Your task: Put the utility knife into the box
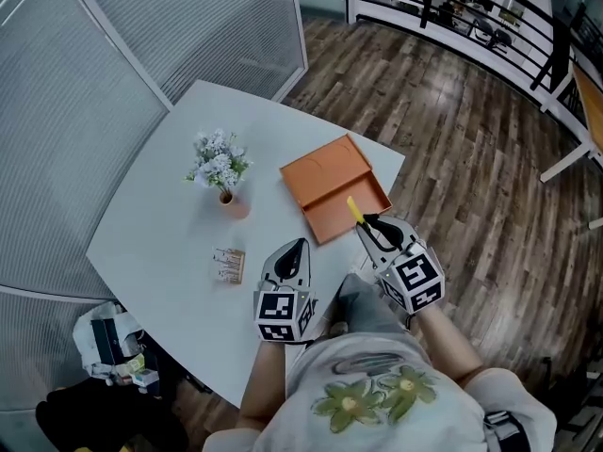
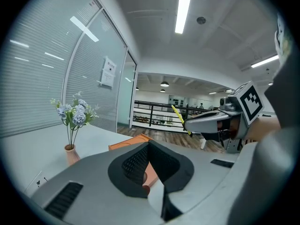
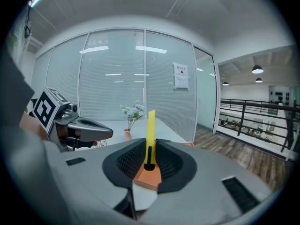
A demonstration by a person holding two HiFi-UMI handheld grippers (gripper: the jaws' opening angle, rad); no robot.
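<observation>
An open orange box (image 1: 325,188) lies on the white table (image 1: 160,224), right of the middle. My right gripper (image 1: 369,222) hovers just over the box's near right corner, shut on a yellow utility knife (image 1: 355,210). The knife (image 3: 151,130) stands upright between the pads in the right gripper view, with the box (image 3: 149,177) showing below. My left gripper (image 1: 298,245) is over the table just in front of the box, jaws together and holding nothing. The left gripper view shows the box (image 2: 129,143) ahead and the knife (image 2: 179,117) at the right.
A small vase of pale flowers (image 1: 219,163) stands left of the box. A little card-like item (image 1: 228,265) lies near the left gripper. Glass partitions (image 1: 122,26) close the far left. Bags (image 1: 113,347) sit on the floor by the table's near left edge.
</observation>
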